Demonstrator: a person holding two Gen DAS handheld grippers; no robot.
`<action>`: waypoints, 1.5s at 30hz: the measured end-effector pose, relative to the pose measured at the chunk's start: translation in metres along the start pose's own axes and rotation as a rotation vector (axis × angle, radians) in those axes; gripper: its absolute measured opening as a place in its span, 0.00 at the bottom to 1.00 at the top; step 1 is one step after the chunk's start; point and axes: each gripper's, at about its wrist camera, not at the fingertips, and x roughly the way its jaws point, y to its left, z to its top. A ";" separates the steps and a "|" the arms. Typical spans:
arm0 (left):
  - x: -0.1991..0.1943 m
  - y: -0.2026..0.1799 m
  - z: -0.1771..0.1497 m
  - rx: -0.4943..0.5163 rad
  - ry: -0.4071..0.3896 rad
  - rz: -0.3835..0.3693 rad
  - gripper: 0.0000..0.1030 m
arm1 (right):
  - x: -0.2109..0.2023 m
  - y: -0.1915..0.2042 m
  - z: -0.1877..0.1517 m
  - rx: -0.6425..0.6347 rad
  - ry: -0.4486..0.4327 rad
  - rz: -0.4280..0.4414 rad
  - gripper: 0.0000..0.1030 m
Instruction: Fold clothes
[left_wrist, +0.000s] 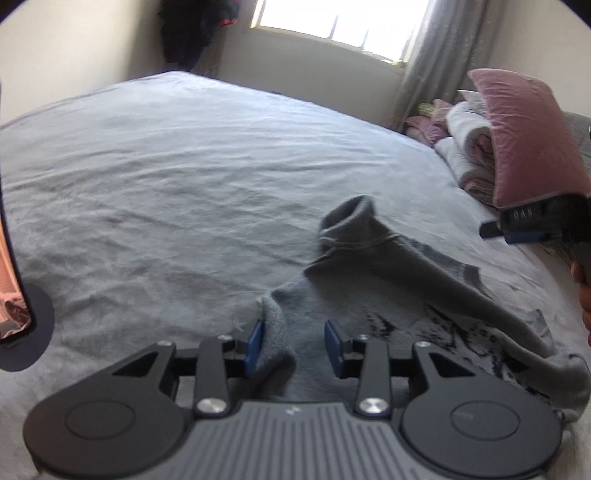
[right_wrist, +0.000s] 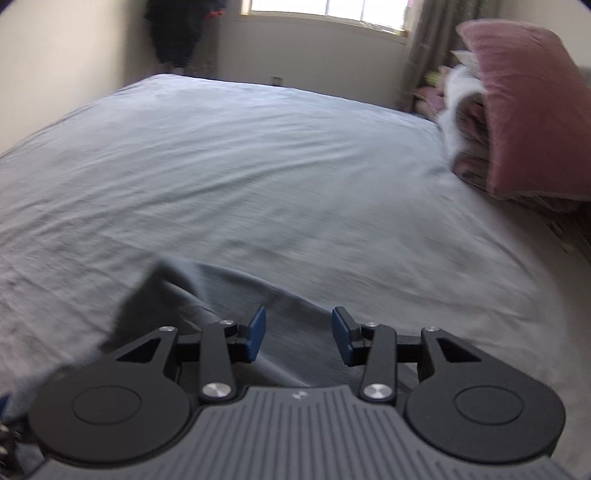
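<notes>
A grey sweatshirt (left_wrist: 388, 273) with a black print lies crumpled on the grey bed sheet (left_wrist: 184, 166), its collar raised at the far end. My left gripper (left_wrist: 294, 345) is open just above it; a raised fold of the grey fabric stands between the blue pads, against the left pad (left_wrist: 255, 345). My right gripper (right_wrist: 298, 334) is open and empty above the near edge of the same sweatshirt (right_wrist: 177, 295), which is blurred in the right wrist view. The right gripper's body also shows at the right edge of the left wrist view (left_wrist: 539, 221).
A pink pillow (left_wrist: 524, 136) and a pile of folded white and pink bedding (left_wrist: 469, 147) sit at the bed's right side. A window with a grey curtain (left_wrist: 432, 55) is behind. Dark clothes (left_wrist: 195, 29) hang in the far corner. The sheet (right_wrist: 221, 166) stretches far ahead.
</notes>
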 end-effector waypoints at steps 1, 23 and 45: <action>-0.002 -0.004 -0.001 0.014 -0.002 -0.010 0.42 | -0.002 -0.011 -0.005 0.018 0.007 -0.014 0.43; 0.016 -0.049 -0.021 0.110 0.091 -0.078 0.47 | 0.016 -0.165 -0.104 0.375 0.188 -0.116 0.45; 0.026 -0.049 -0.016 0.068 0.047 -0.142 0.47 | 0.040 -0.154 -0.023 0.112 -0.052 -0.314 0.06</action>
